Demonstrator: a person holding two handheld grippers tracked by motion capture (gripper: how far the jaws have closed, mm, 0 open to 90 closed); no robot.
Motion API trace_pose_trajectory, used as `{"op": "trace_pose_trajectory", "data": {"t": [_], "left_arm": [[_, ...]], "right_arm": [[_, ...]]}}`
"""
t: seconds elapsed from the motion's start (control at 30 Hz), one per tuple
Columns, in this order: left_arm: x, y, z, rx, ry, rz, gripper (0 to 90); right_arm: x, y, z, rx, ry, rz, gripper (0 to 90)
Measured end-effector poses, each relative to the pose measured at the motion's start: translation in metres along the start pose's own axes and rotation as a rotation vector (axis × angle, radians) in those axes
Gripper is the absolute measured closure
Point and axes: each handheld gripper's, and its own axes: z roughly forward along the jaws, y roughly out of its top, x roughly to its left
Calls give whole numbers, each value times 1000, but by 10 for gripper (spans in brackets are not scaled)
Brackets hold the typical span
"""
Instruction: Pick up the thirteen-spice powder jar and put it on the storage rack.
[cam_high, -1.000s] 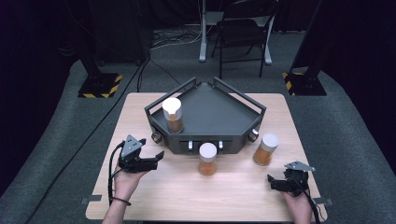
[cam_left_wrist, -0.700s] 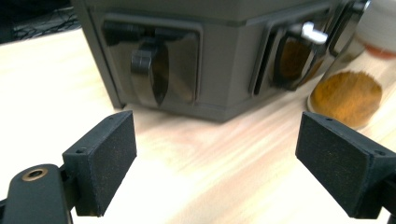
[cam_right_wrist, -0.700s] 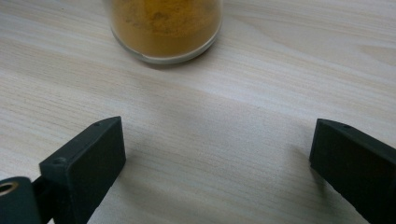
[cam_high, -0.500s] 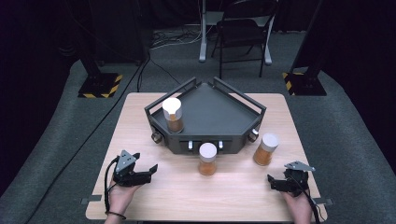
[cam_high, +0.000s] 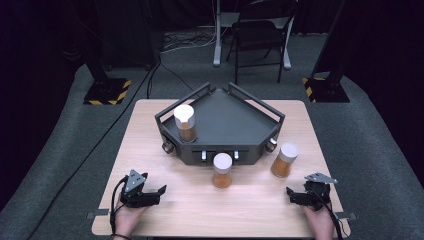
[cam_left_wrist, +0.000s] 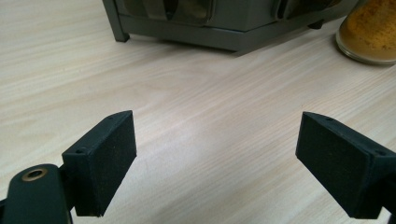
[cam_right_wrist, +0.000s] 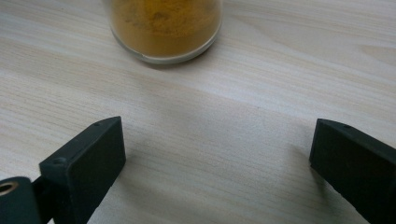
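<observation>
A light wooden table (cam_high: 150, 130) carries a dark, five-sided rack (cam_high: 225, 125) with raised rails, set toward the far edge so that its front face, fitted with small knobs, turns toward the person. One jar on the rack (cam_high: 184, 122), white-lidded and holding an orange-brown powder, stands upright at the rack's left corner inside the rail, which would keep it from sliding off. Two like jars stand upright on the bare wood: the middle jar (cam_high: 222, 170) just in front of the rack's face, and the right jar (cam_high: 285, 160) near the rack's right front corner, well apart from the first. Their position between rack and hands suggests they wait to be lifted onto the rack, though this is a judgement. The left gripper (cam_high: 150, 195) rests low on the table near the front left edge, held by a hand (cam_high: 131, 217) entering from below; its jaws are spread wide with nothing between them, and in the left gripper view they point toward the rack's base (cam_left_wrist: 201, 28) with the middle jar's bottom (cam_left_wrist: 369, 32) off to the upper right. The right gripper (cam_high: 296, 196) lies likewise near the front right edge, jaws released and empty; in the right gripper view the right jar's base (cam_right_wrist: 166, 25) stands straight ahead of the gap, apart from both pads. Both forearms are drawn back, wrists level, neither gripper touching a jar.
</observation>
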Motion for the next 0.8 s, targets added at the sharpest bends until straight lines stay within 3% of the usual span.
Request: {"op": "trace_pose_trajectory", "data": {"t": [0.17,0.3,0.4,0.8], "left_arm": [[2,-1,4,37,-2,1,123],[0,4,11,90,12,37,123],[1,4,12,102,6,13,123],[2,13,17,179,23,4,125]], "right_arm": [[0,0,0,0,0,0,24],[0,0,0,0,0,0,24],[0,0,0,0,0,0,24],[0,0,0,0,0,-1,24]]}}
